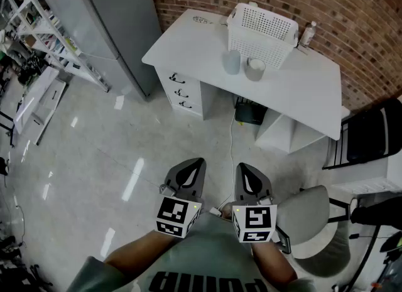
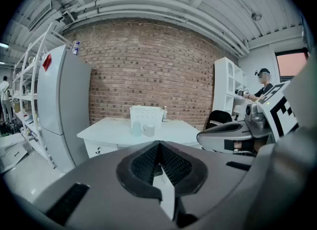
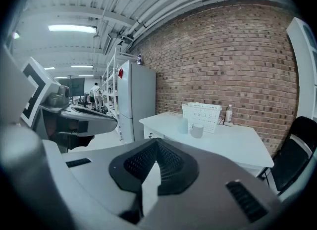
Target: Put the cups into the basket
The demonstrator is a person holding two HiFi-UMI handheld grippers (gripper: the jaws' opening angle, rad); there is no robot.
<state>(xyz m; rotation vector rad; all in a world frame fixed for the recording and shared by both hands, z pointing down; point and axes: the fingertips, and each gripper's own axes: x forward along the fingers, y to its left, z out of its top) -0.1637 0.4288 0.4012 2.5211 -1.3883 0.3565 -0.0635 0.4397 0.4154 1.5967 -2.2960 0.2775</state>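
Observation:
Two cups stand on a white desk (image 1: 301, 90) against the brick wall: a pale blue cup (image 1: 232, 62) and a grey-white cup (image 1: 255, 69) to its right. Just behind them sits a white perforated basket (image 1: 262, 32). The same cups show far off as the blue cup (image 2: 135, 128) and the pale cup (image 2: 148, 130) before the basket (image 2: 146, 115), and as the blue cup (image 3: 184, 125), pale cup (image 3: 197, 130) and basket (image 3: 201, 115). My left gripper (image 1: 191, 169) and right gripper (image 1: 247, 176) hover side by side over the floor, well short of the desk. Both are shut and hold nothing.
A grey fridge (image 1: 116, 24) stands left of the desk, with metal shelving (image 1: 38, 21) further left. A clear bottle (image 1: 308, 33) stands beside the basket. A grey chair (image 1: 314, 228) is at my right and a black chair (image 1: 370, 134) by the desk's right end. Glossy floor lies between me and the desk.

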